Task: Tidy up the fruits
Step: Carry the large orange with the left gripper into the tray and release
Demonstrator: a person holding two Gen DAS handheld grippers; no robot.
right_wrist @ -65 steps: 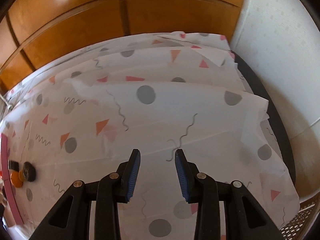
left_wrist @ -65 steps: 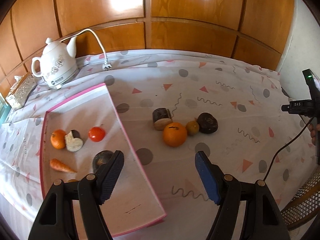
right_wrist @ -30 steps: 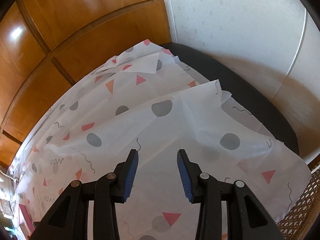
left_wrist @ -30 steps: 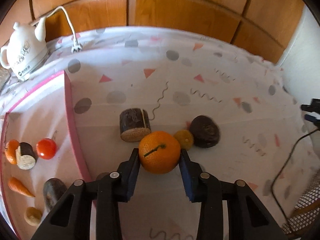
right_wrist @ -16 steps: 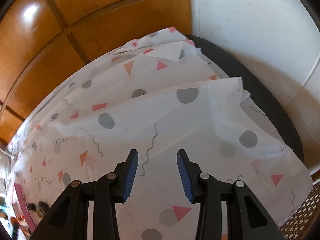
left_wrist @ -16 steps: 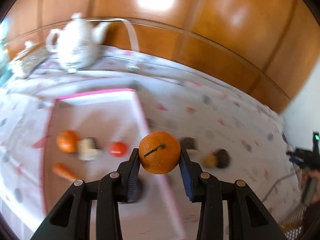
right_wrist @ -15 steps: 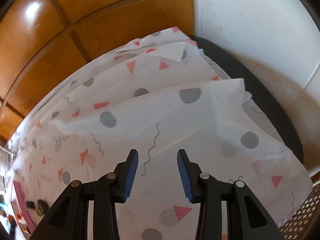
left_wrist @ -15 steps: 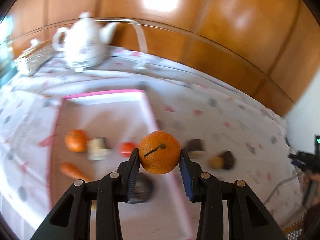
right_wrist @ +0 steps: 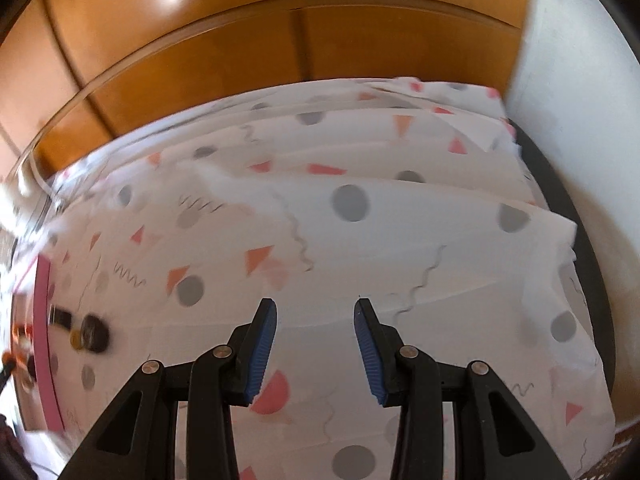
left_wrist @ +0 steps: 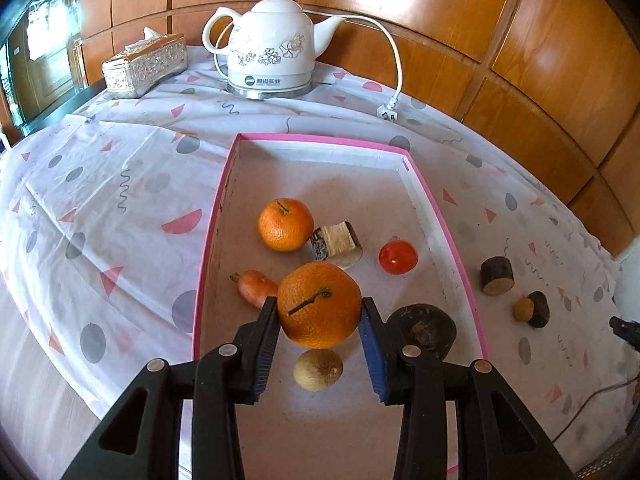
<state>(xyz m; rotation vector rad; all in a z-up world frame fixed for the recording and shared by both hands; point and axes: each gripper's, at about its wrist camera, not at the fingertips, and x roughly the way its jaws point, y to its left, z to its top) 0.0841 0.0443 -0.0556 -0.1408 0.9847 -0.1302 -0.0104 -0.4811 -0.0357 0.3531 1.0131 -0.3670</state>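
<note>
Pink-rimmed and shallow, the tray (left_wrist: 440, 216) lies on the bench under a white tablecloth (left_wrist: 120, 208) printed with grey dots and pink triangles. Above the tray, the left hand-held gripper (left_wrist: 319, 316) is clamped on a large orange (left_wrist: 319, 305), its blue pads pressed against both sides of the fruit, stem facing the camera. Inside the tray rest a smaller orange (left_wrist: 285, 224), a cut wood-like chunk (left_wrist: 336, 241) just beside it, a red tomato (left_wrist: 398, 257), a carrot (left_wrist: 256, 287) partly hidden behind the held orange, a dark round fruit (left_wrist: 424, 330) and a pale yellowish fruit (left_wrist: 318, 369) directly below the held orange. Outside the tray's right rim, on the cloth, sit a dark cut log piece (left_wrist: 497, 275) and, farther right, a small yellow fruit (left_wrist: 523, 309) touching a dark lump (left_wrist: 539, 309). Beyond the tray's far end stand a white electric kettle (left_wrist: 276, 52) with its cord and a silver tissue box (left_wrist: 145, 65), against wooden panelling.

The right hand-held gripper (right_wrist: 315, 340) hangs over bare cloth well to the right of the tray, its jaws parted with nothing between them.
</note>
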